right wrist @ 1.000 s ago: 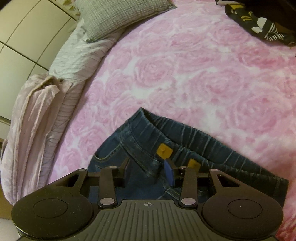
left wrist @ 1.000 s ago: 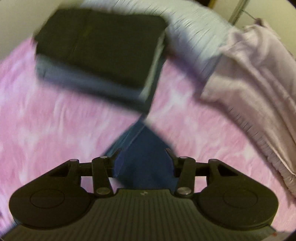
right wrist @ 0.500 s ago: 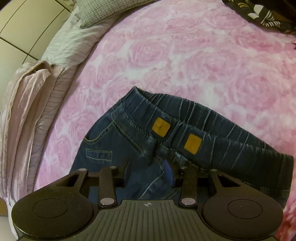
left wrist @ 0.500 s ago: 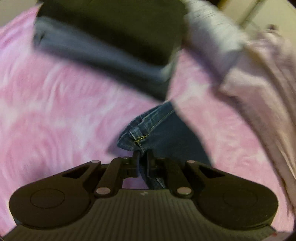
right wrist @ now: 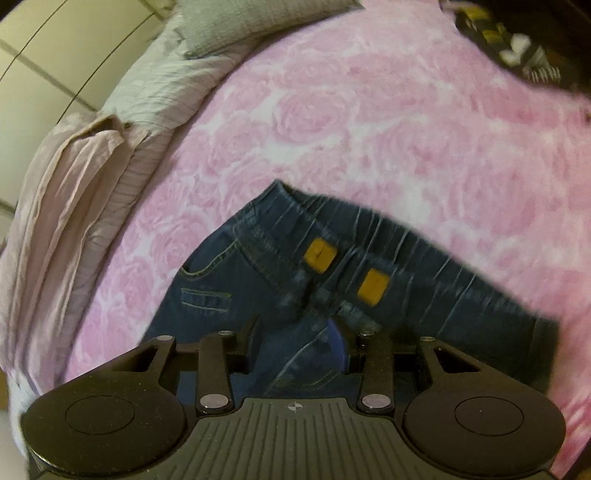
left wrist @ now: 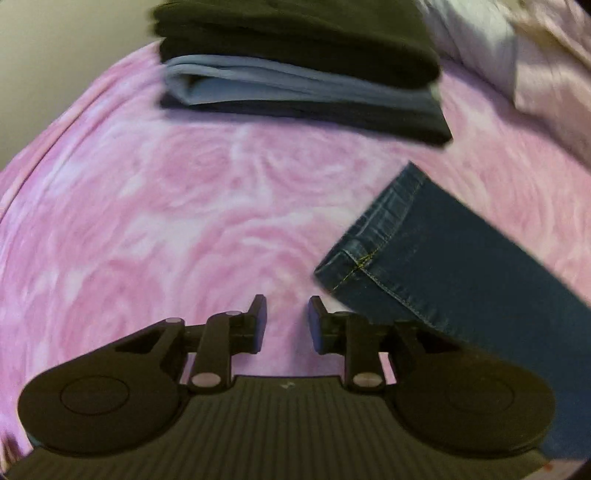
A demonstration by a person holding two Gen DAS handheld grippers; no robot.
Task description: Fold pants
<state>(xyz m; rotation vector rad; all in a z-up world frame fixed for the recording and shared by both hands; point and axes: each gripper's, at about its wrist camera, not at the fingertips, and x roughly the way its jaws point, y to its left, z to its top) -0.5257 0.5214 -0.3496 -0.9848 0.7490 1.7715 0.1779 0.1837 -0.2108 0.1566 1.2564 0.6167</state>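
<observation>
Dark blue jeans [right wrist: 258,266] lie flat on the pink rose bedspread [right wrist: 369,110], their elastic waistband and two yellow patches facing up. My right gripper [right wrist: 297,332] hovers open over the seat of the jeans; denim lies under and between its fingers, and the blue pad is bare. In the left wrist view one leg hem [left wrist: 369,251] lies on the bedspread [left wrist: 147,221]. My left gripper [left wrist: 286,306] sits just left of that hem. Its jaws are opening and only pink bedding shows between them.
A stack of folded dark and grey-blue clothes [left wrist: 295,74] sits beyond the left gripper. A crumpled lilac sheet [right wrist: 74,184] and a grey pillow [right wrist: 251,26] border the bed on the left. A dark patterned garment [right wrist: 517,48] lies at the far right corner.
The left gripper was shut at the leg hem half a second ago. Its jaws have since parted, and the hem lies free to its right. The right gripper has drawn back slightly from the waistband.
</observation>
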